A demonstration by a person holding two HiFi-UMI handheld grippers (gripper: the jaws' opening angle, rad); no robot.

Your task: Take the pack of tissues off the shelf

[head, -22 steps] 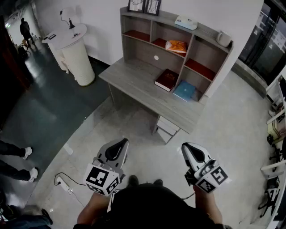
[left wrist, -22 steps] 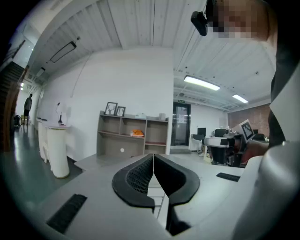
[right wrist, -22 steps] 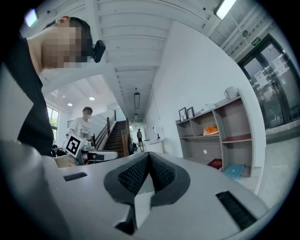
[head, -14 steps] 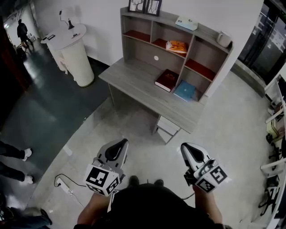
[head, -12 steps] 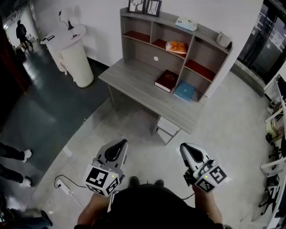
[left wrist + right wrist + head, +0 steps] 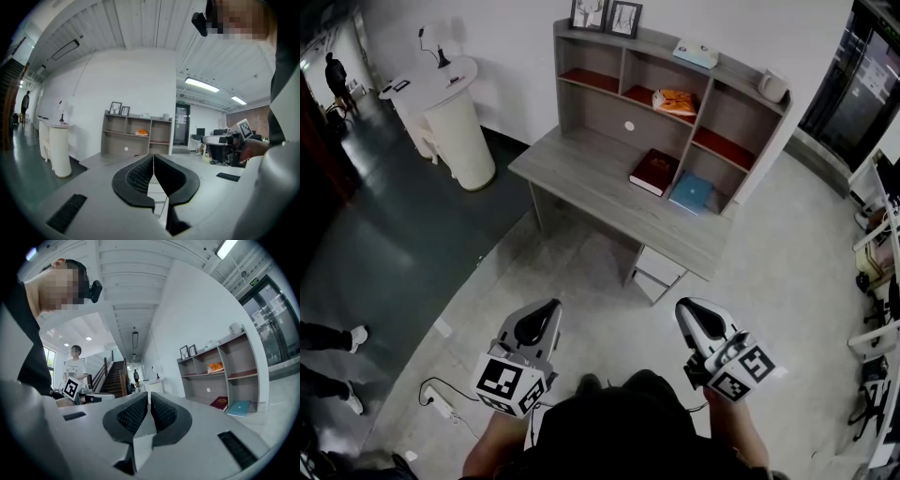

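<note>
Standing well back from the desk, I hold both grippers low in front of me, over the floor. My left gripper (image 6: 546,309) has its jaws pressed together with nothing between them. My right gripper (image 6: 692,309) is the same: jaws together, empty. Both point toward the shelf (image 6: 649,39), which stands along the back of the tabletop (image 6: 581,164), well apart from either tip. The pack (image 6: 675,100) is orange and lies in the shelf's middle upper compartment, on that compartment's red board, with nothing touching it. On top of the shelf I see two frames (image 6: 605,14) at the left end, a pale box (image 6: 694,52) further along, and a white mug (image 6: 772,86) at the right end. Below, on the tabletop, a red book (image 6: 654,172) and a blue book (image 6: 689,192) lie side by side, partly under the shelf's lower openings. A white round stand (image 6: 455,117) is off to the left of the desk, against the wall.
</note>
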